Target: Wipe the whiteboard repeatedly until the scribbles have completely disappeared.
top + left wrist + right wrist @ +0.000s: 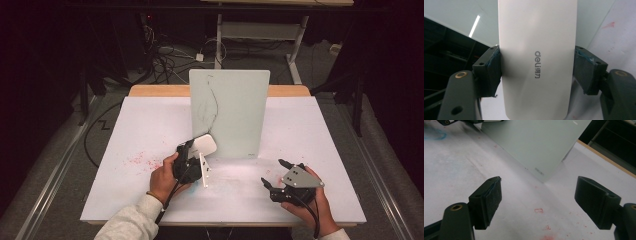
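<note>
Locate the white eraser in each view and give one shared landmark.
High view: the eraser is left of centre, clamped in the left hand-held gripper, against the board's lower left.
Left gripper view: centre, between the jaws.
Right gripper view: I cannot make it out.
Shared landmark: the upright board.

The white eraser carries a grey brand mark printed lengthwise along its face in the left gripper view: "deli", followed by two small Chinese characters, probably 得力. The whole mark reads sideways in that view.

The glass board bears a small pale mark near its lower corner in the right gripper view; it looks like the same "deli" logo, but it is too small and faint to read with certainty.

On the table, a small red square-like scribble shows between the jaws; it cannot be read as any letter or number.
</note>
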### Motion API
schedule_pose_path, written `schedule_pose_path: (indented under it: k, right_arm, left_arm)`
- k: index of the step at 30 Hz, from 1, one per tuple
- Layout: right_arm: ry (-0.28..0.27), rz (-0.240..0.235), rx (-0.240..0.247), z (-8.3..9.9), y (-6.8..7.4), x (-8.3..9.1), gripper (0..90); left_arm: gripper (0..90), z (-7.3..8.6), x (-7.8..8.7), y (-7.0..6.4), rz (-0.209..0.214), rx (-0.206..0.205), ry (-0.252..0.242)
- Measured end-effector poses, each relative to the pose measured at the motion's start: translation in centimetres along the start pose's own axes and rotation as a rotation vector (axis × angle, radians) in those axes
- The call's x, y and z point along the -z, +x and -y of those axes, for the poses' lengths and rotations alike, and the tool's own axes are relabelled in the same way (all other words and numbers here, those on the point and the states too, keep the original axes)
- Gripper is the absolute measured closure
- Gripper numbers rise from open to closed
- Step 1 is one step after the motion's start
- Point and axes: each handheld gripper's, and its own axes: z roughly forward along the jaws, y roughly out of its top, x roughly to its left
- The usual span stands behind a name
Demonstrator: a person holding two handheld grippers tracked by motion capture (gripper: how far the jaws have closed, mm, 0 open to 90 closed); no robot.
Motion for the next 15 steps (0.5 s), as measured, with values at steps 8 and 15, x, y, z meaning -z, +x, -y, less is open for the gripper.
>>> schedule_pose_path:
  k: [8,15]
  right_arm:
    - [0.006,-0.007,0.0,0.0,0.1,-0.2,22.4]
    - [0.004,-0.008,-0.001,0.0,0.1,-0.1,22.4]
  left_arm:
    - [29.2,-1.8,0.3,3.3,-0.065,0.071,-0.037]
    - [29.2,-2.0,-0.1,2.1,-0.054,0.069,-0.044]
